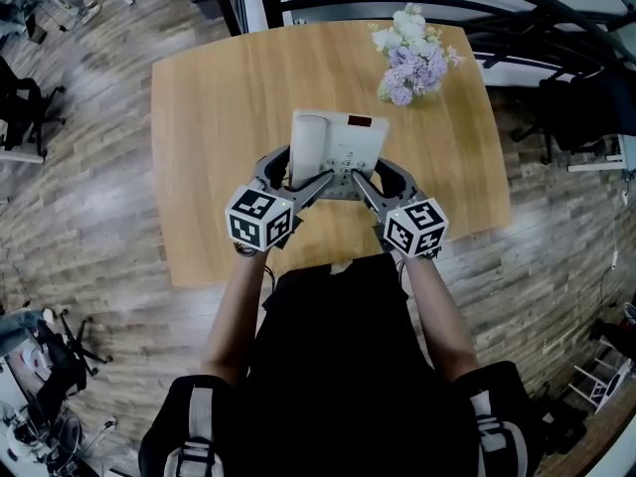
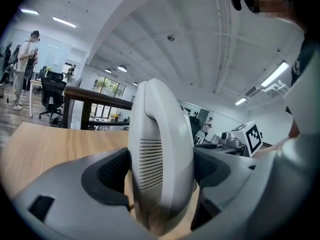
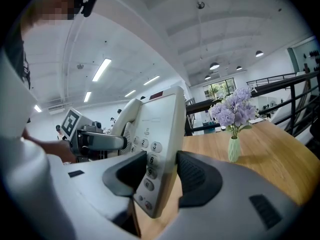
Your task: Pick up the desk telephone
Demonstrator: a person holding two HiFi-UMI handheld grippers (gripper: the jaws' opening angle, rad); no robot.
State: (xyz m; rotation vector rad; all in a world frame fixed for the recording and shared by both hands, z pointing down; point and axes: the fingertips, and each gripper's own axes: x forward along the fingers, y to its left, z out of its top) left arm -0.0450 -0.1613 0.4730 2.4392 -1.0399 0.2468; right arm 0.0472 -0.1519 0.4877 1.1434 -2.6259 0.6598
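A white desk telephone [image 1: 338, 147] with a red display lies on the wooden table [image 1: 214, 117], handset on its left side. My left gripper [image 1: 303, 179] is shut across the near end of the handset [image 2: 160, 154], both dark pads against its sides. My right gripper [image 1: 373, 179] is shut on the phone's right keypad edge [image 3: 157, 134], one pad over the number buttons and the other on the outer side. In the right gripper view the left gripper [image 3: 95, 140] shows beyond the phone. Whether the phone's base is off the table I cannot tell.
A small vase of purple and white flowers [image 1: 409, 56] stands at the table's far right corner, beyond the phone. Office chairs [image 1: 25, 112] stand on the wood floor to the left. A dark railing [image 1: 497, 8] runs behind the table.
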